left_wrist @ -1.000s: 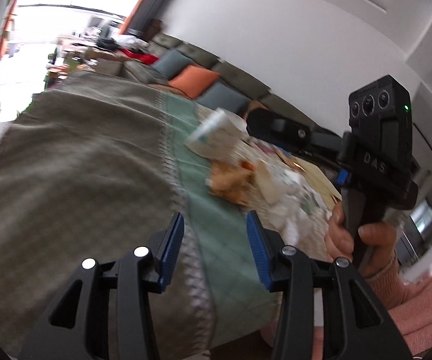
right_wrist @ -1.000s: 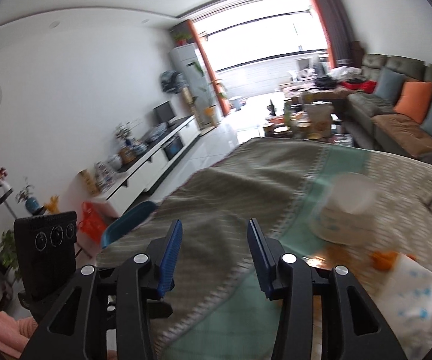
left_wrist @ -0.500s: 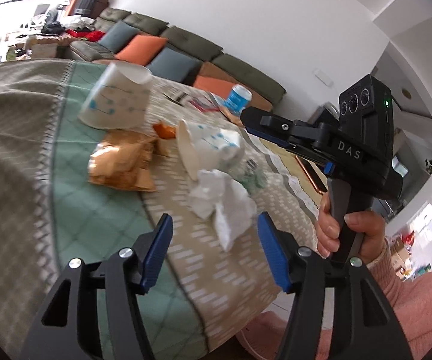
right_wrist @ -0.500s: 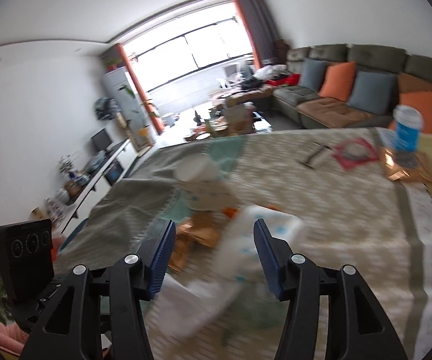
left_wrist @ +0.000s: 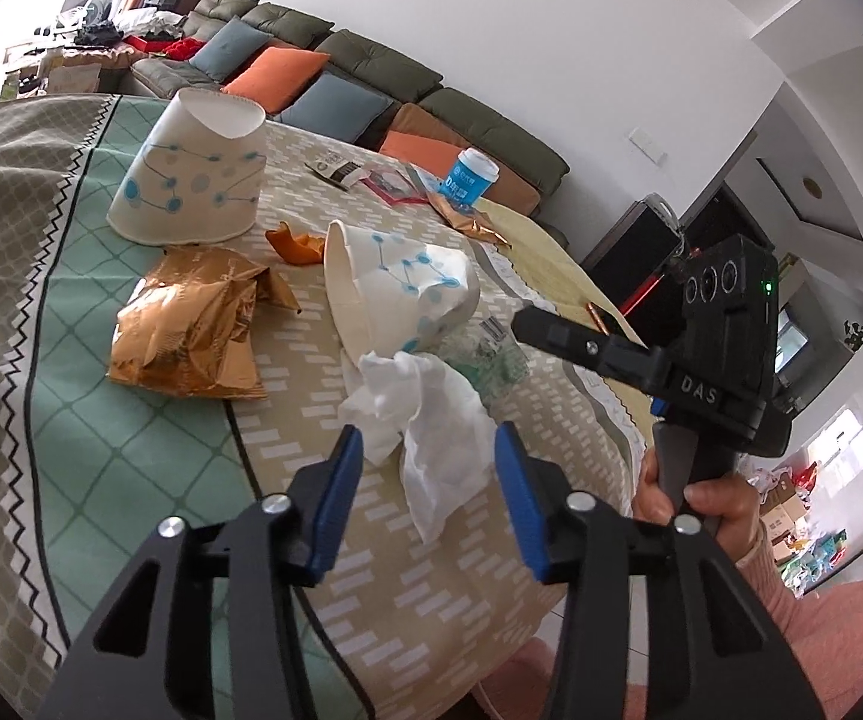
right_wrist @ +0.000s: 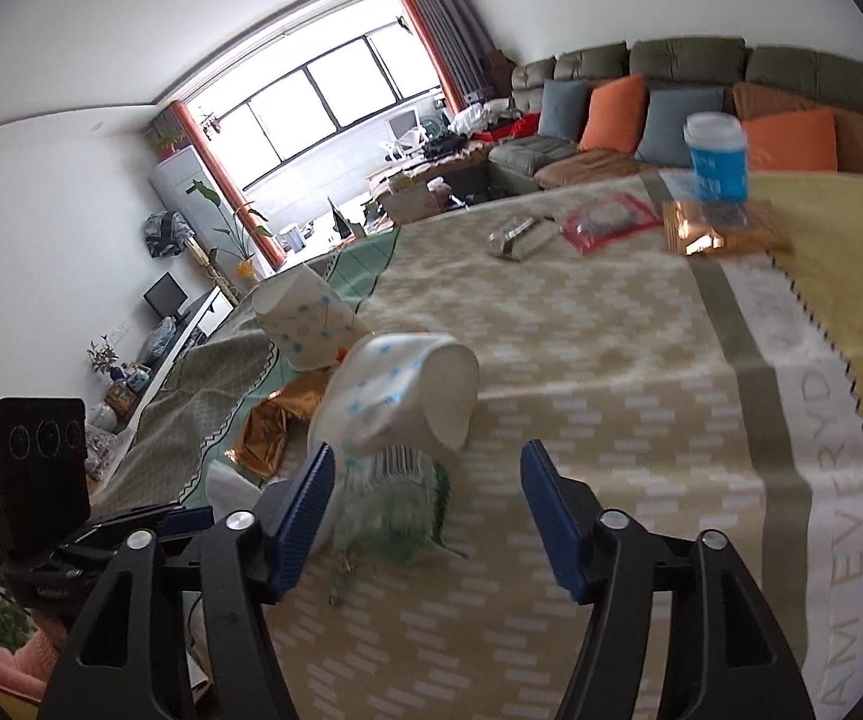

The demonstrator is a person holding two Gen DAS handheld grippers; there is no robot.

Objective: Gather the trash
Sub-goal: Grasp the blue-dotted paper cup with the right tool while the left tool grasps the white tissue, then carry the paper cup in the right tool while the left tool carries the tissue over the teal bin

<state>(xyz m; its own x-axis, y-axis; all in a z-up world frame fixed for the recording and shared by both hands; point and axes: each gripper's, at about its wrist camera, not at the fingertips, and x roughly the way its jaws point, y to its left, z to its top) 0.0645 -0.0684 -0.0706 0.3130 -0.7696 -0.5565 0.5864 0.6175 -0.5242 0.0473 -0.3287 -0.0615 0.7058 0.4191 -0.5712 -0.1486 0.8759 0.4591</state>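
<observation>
trash (left_wrist: 191, 324) clustered mid-tablecloth (right_wrist: 611, 360); bare cloth rightward to edge.

blurred: clear plastic wrapper (right_wrist: 392, 498) | hidden: tissue (right_wrist: 224, 483) partly behind gripper finger | cut off: sofa (right_wrist: 821, 69)

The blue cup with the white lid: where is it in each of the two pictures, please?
Left wrist view: blue cup, upper centre, at the far side of the table, before the sofa.
Right wrist view: blue cup, upper right, standing on a gold wrapper.
Shared landmark: the orange cushions behind it.
</observation>
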